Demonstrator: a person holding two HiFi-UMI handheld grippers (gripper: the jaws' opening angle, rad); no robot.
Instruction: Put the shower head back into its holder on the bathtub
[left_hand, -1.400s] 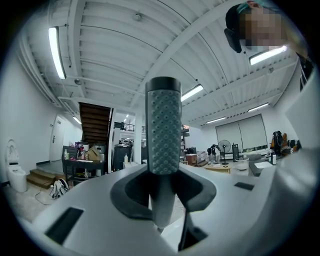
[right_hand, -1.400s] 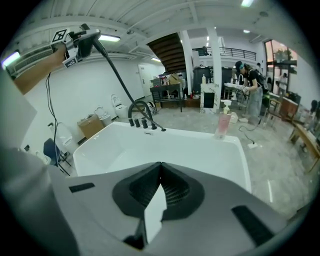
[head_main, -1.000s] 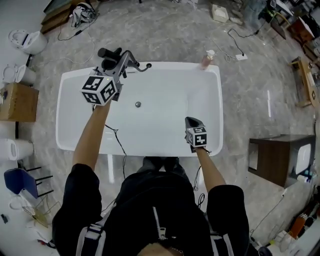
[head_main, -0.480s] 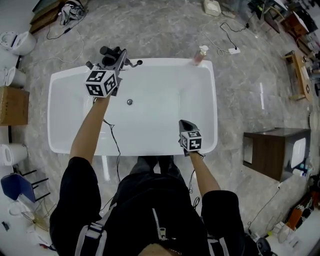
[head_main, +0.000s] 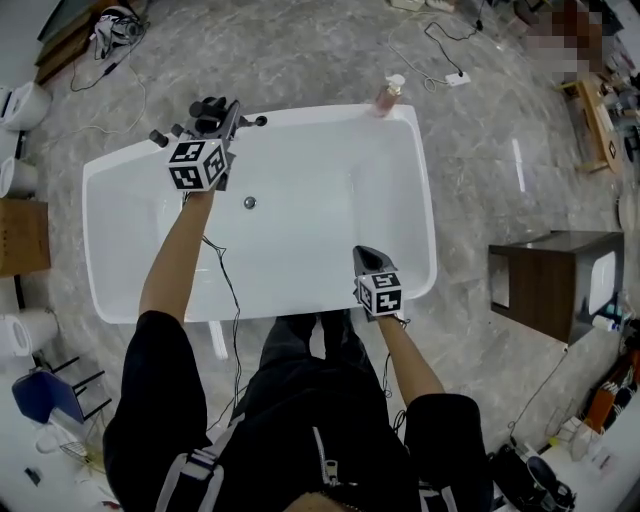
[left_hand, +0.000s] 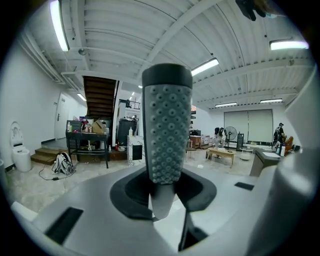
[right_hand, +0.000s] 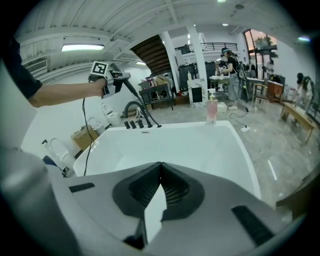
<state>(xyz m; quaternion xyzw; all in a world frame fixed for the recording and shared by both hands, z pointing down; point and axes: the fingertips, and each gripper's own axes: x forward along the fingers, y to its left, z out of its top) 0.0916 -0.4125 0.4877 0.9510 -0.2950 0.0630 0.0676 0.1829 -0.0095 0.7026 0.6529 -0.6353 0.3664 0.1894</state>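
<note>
Your left hand-held gripper (head_main: 228, 125) grips the shower head (left_hand: 166, 125), long axis upright, just over the faucet set (head_main: 203, 110) on the bathtub's (head_main: 330, 112) far rim, its holder likely just below, while your right hand-held gripper (head_main: 363, 262), closed and empty, sits by the near rim.

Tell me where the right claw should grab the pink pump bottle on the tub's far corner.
Grip the bottle by its straight body, below the pump, likely coming in level from the tub side: it stands upright on the tub rim, and the pump on top is narrow. The right claw is shut, so open it first.
</note>
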